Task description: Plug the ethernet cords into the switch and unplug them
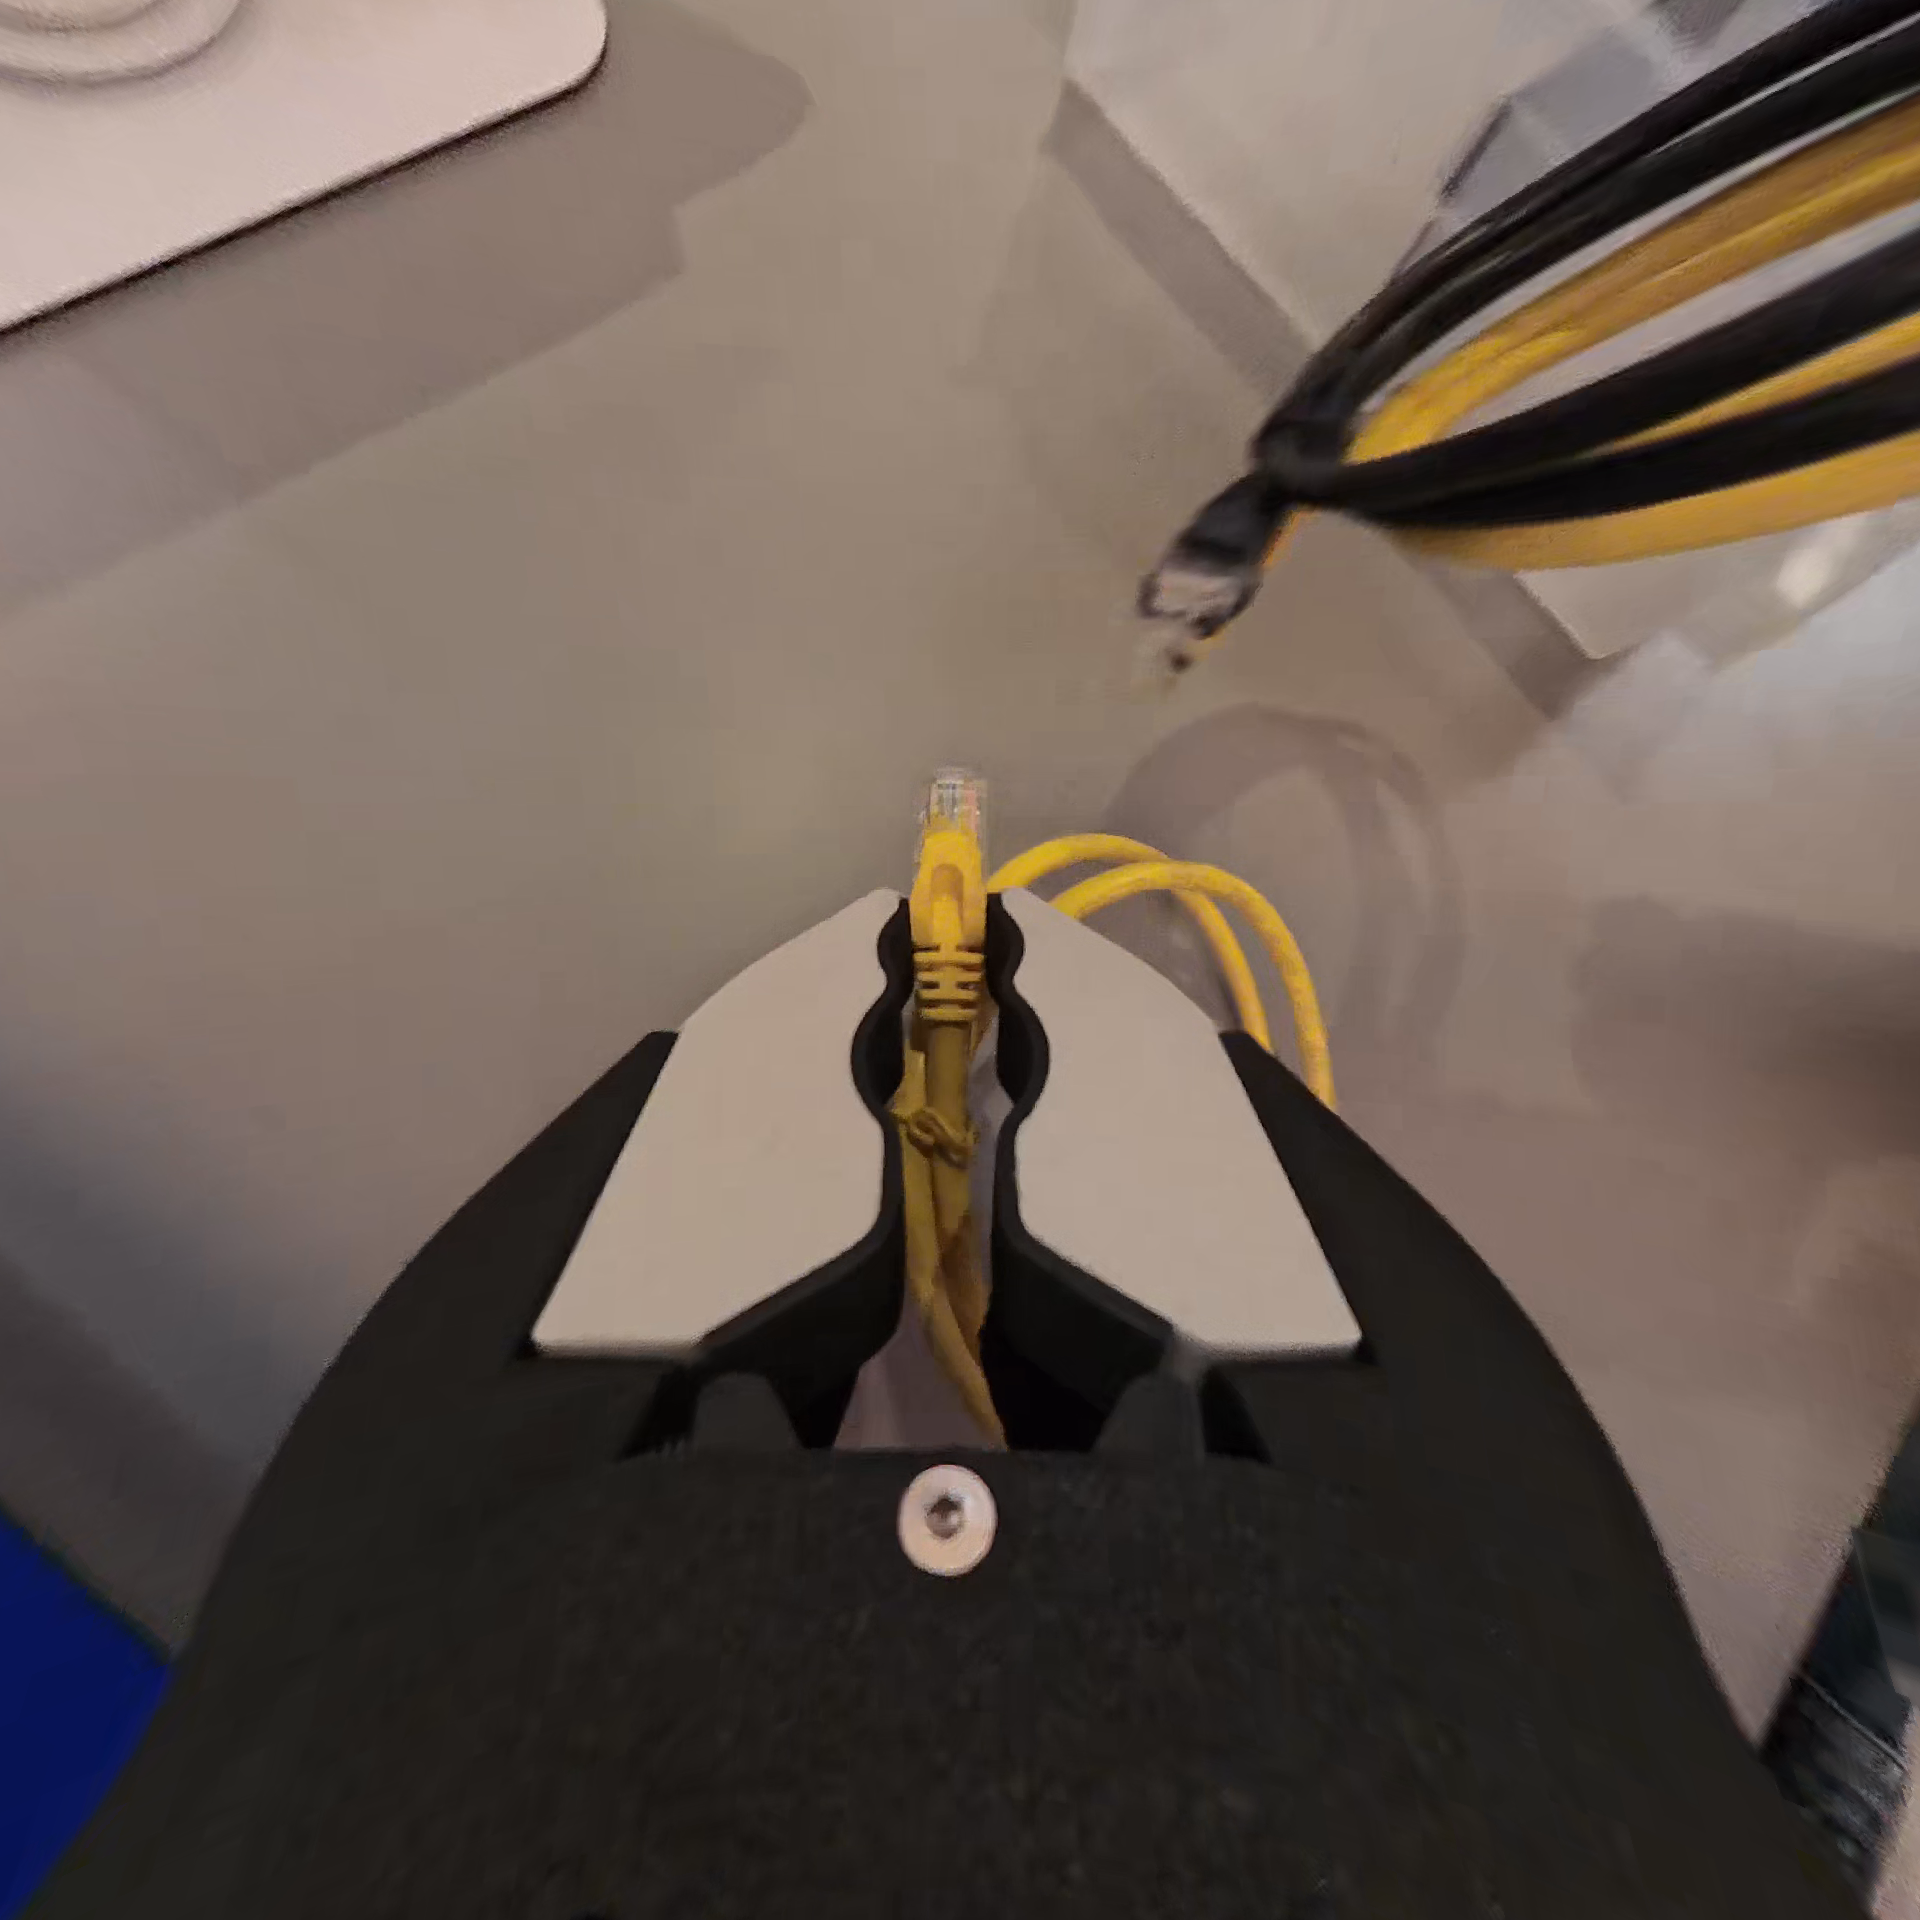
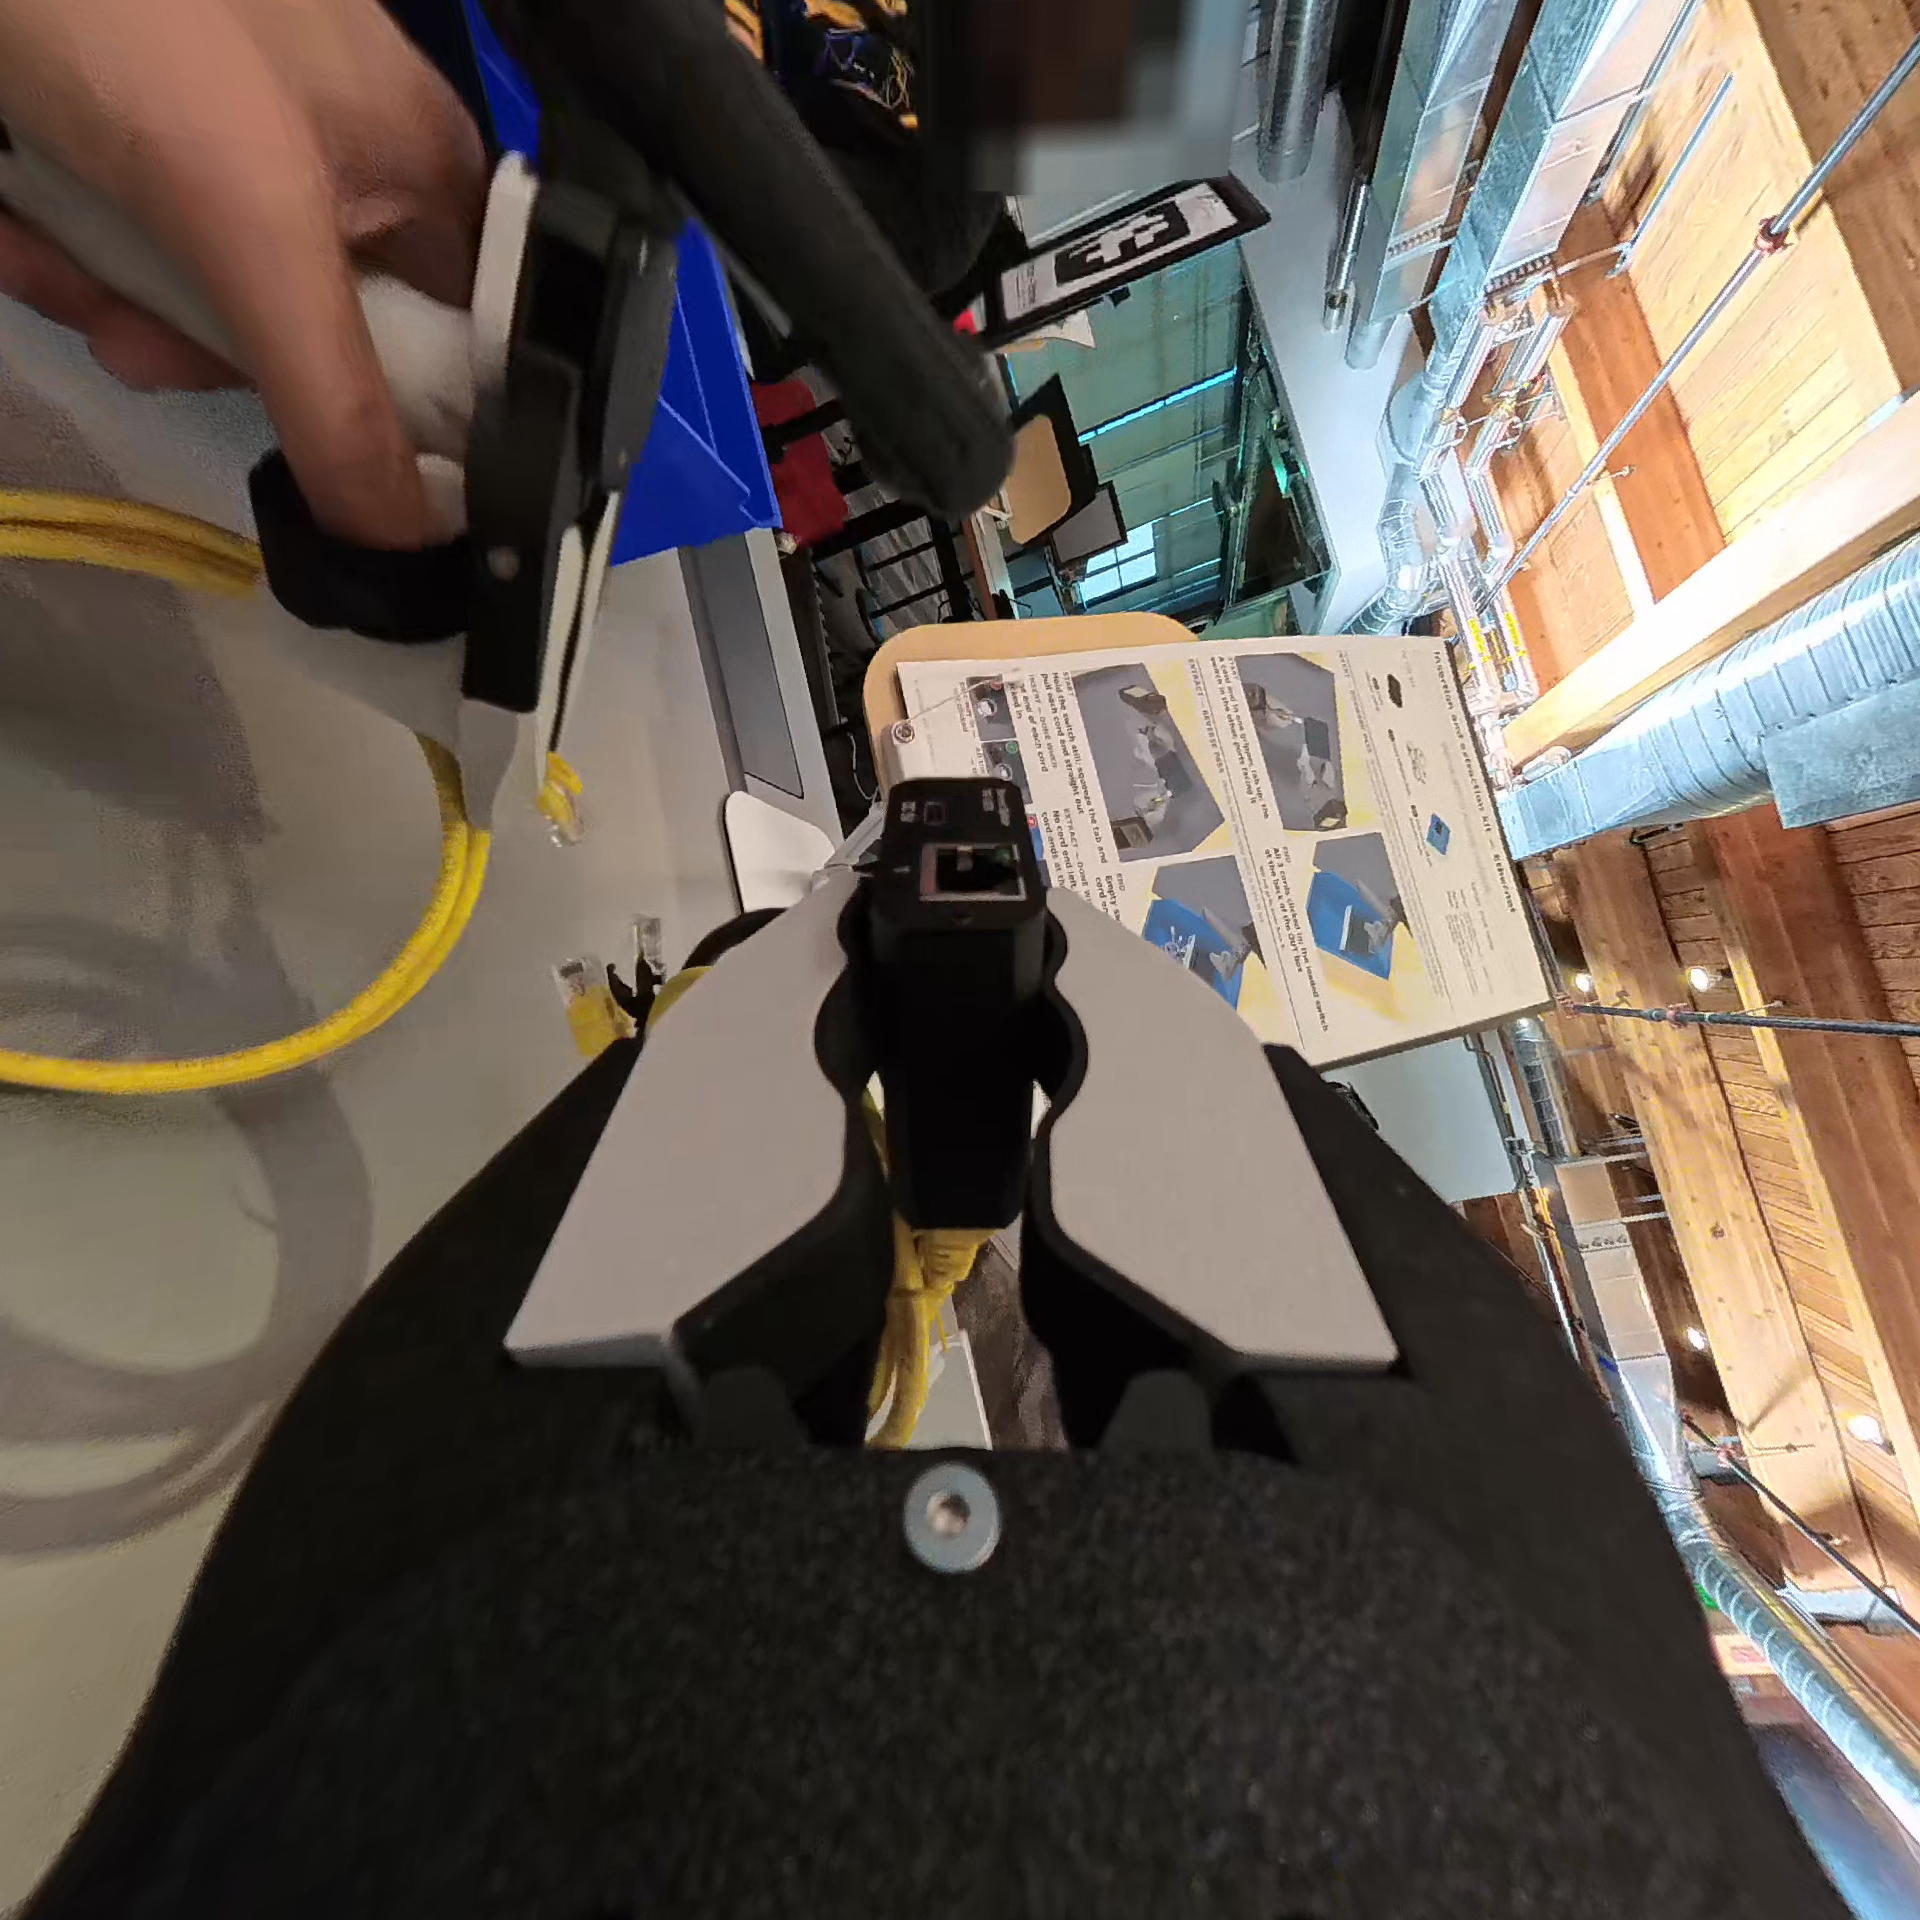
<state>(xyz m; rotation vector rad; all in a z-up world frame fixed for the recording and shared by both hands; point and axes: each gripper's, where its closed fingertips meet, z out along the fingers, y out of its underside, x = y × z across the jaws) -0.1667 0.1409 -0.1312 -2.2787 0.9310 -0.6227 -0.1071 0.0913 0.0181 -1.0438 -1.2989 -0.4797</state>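
My left gripper (image 1: 951, 914) is shut on the yellow ethernet cord's plug boot (image 1: 945, 935); the clear plug tip (image 1: 954, 800) sticks out ahead of the fingertips, over the grey table (image 1: 520, 675), and the cord loops off to the right. My right gripper (image 2: 954, 925) is shut on the black switch (image 2: 956, 997), held lengthwise with an empty port (image 2: 975, 871) facing forward. A yellow cord (image 2: 920, 1309) hangs from the switch's rear end. The left gripper with its plug (image 2: 561, 800) also shows in the right wrist view, to the upper left of the switch.
A bundle of black and yellow cords (image 1: 1610, 395) with a black plug (image 1: 1205, 582) hangs at the upper right. Loose cord plugs (image 2: 597, 997) lie on the table. A white pad (image 1: 260, 135) lies far left. A printed sheet (image 2: 1247, 831) and a blue bin (image 2: 686, 395) stand behind. About 15 cm separates my left fingertips from my right.
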